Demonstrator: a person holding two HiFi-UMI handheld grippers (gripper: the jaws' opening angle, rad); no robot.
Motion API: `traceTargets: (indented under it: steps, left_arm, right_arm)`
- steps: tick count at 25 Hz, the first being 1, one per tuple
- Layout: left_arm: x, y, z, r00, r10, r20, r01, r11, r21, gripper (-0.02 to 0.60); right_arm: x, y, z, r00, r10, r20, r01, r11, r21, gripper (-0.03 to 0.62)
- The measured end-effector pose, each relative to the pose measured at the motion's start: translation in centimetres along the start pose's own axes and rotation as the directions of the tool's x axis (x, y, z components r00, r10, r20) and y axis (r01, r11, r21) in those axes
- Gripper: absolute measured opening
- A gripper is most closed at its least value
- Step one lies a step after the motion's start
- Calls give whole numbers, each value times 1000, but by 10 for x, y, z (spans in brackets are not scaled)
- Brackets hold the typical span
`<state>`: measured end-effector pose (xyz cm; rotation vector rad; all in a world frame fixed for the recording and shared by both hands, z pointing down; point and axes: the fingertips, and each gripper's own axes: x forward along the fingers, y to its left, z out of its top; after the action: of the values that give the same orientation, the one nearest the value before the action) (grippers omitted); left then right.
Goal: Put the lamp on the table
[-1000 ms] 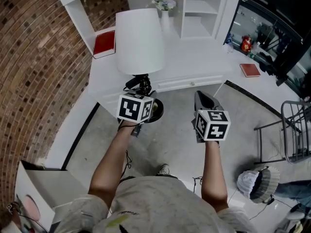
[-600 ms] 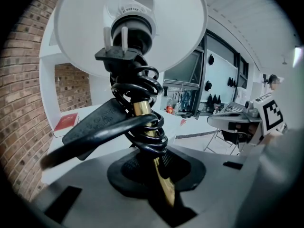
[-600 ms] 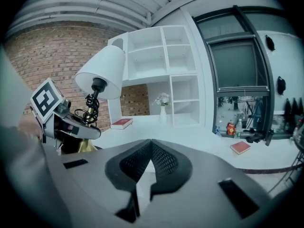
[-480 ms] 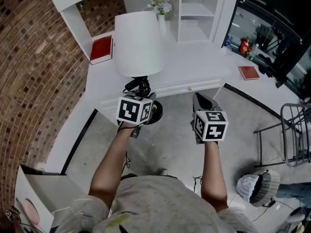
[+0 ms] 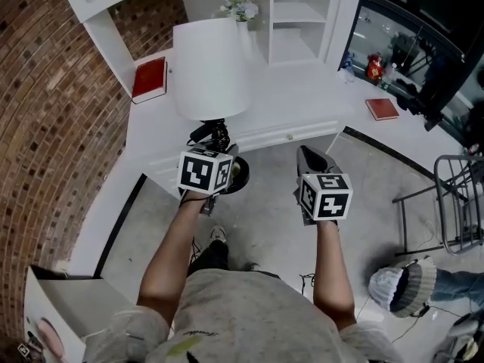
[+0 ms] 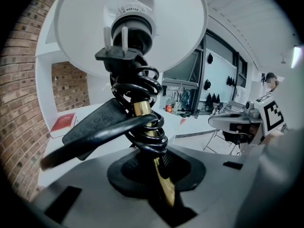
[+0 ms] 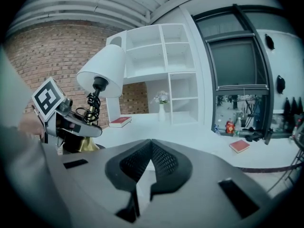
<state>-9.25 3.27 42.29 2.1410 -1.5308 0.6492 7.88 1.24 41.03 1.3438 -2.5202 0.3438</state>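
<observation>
The lamp has a white shade (image 5: 210, 66), a brass stem (image 6: 142, 110) with a black cord (image 6: 142, 127) and plug coiled round it, and a dark base (image 5: 239, 174). My left gripper (image 5: 219, 151) is shut on the stem, just above the base, and holds the lamp upright in the air before the white desk (image 5: 302, 100). In the left gripper view the pads close on the stem where my left gripper (image 6: 160, 177) meets it. My right gripper (image 5: 308, 156) hangs beside it to the right, shut and empty. Its closed tips show in the right gripper view (image 7: 151, 148).
On the corner desk lie a red book (image 5: 148, 79) at the left and another red book (image 5: 381, 108) at the right. A flower vase (image 5: 240, 6) stands by the white shelves. A metal chair (image 5: 454, 203) and a person in a light cap (image 5: 401, 286) are at the right.
Both grippers have edged a little toward the desk, the lamp still held. The person's foot has stepped forward below the arms.
</observation>
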Motion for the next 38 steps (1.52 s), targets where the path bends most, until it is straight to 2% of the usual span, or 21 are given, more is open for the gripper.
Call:
traceTargets:
  steps: [8,16,22,30,38]
  left_arm:
    - [31,2,12,999,-44,17,44,999,22,84]
    - [75,19,42,993,-121,8,120,990,71,84]
    - [108,36,77,982,-187,-9,187,974,128,84]
    - [156,65,125,962,-270,-47,273,935,225,84]
    - [196,62,160,920,-383,-88,391,870,300,84]
  right_arm:
    - [15,-13,-2,1000,-30,-1,30,999,-18,3]
    - [50,-32,14,995,-102,-6,102,995,-14,3]
    - [83,-45,31,986,-166,-19,167,986,11,3]
    - [131,-59,58,965,-258,-37,260,965,35,3]
    - [151,-80,74,927,-370,-62,374,925,74,3]
